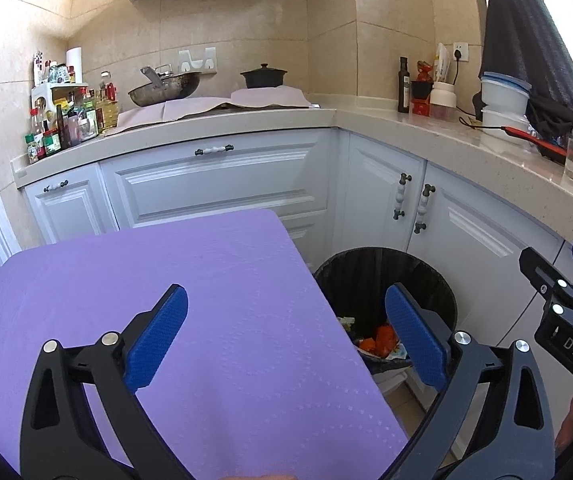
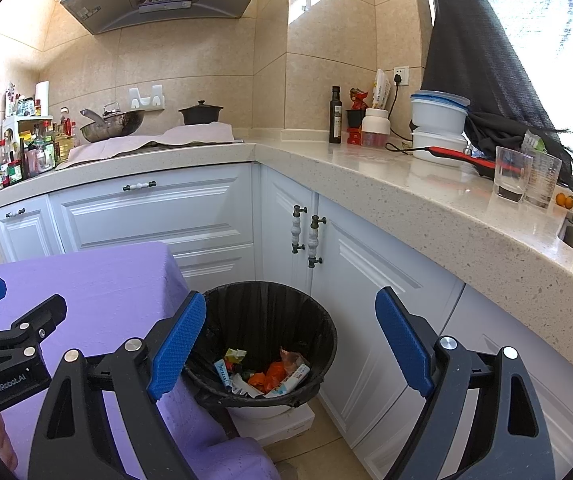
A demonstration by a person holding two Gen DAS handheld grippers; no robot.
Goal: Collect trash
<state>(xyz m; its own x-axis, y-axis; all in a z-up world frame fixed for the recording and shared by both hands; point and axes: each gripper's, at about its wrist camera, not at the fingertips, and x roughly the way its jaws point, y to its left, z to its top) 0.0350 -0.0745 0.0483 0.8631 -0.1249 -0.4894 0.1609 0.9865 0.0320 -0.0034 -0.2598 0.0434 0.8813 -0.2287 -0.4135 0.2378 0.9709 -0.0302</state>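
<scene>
Both sets of jaws are standing wide apart and gripping nothing. Those of the left gripper (image 1: 286,334) are hovering over the edge of a bench draped in a purple cloth (image 1: 158,288), one blue pad above the cloth and the other in front of the black-lined trash bin (image 1: 426,276). The right gripper (image 2: 290,340) is hanging just beside it, its jaws framing the same trash bin (image 2: 318,320), which is sitting on the floor in the corner where the white cabinets (image 2: 366,272) are meeting. Trash (image 2: 266,376) is lying in the bottom of the bin: orange scraps, a crumpled wrapper and small printed cartons. Behind, a wok (image 2: 112,122) and a dark lidded pot (image 2: 200,114) are resting on the far counter, and two drinking glasses (image 2: 526,176) are standing on the near one.
</scene>
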